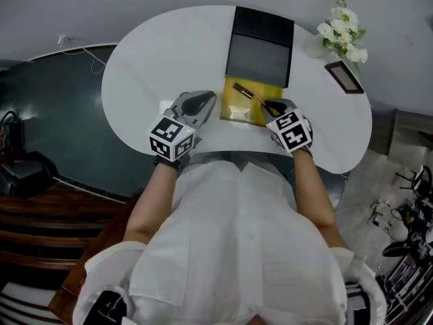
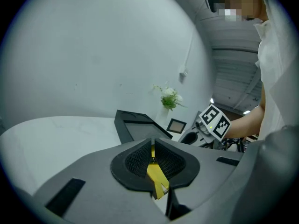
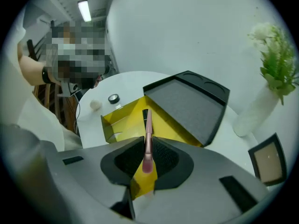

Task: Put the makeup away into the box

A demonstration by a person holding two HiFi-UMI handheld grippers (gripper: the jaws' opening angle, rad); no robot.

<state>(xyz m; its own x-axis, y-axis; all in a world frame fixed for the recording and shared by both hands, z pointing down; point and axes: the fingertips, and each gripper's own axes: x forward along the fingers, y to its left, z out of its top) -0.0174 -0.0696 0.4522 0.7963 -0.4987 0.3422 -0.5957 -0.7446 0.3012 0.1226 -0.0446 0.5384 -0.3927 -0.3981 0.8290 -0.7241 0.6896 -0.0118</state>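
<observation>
The yellow box lies open on the white table, with its black lid folded back behind it. My right gripper is shut on a thin pink makeup stick. In the right gripper view the stick juts from the gripper over the box, dark end forward. My left gripper hovers just left of the box. Its jaws stand together, and a sliver of yellow shows in the slit. I see nothing gripped there.
A vase of white flowers and a small dark framed plate stand at the table's right end. A small round jar and a white ball lie on the table left of the box. The table's curved edge is close to my body.
</observation>
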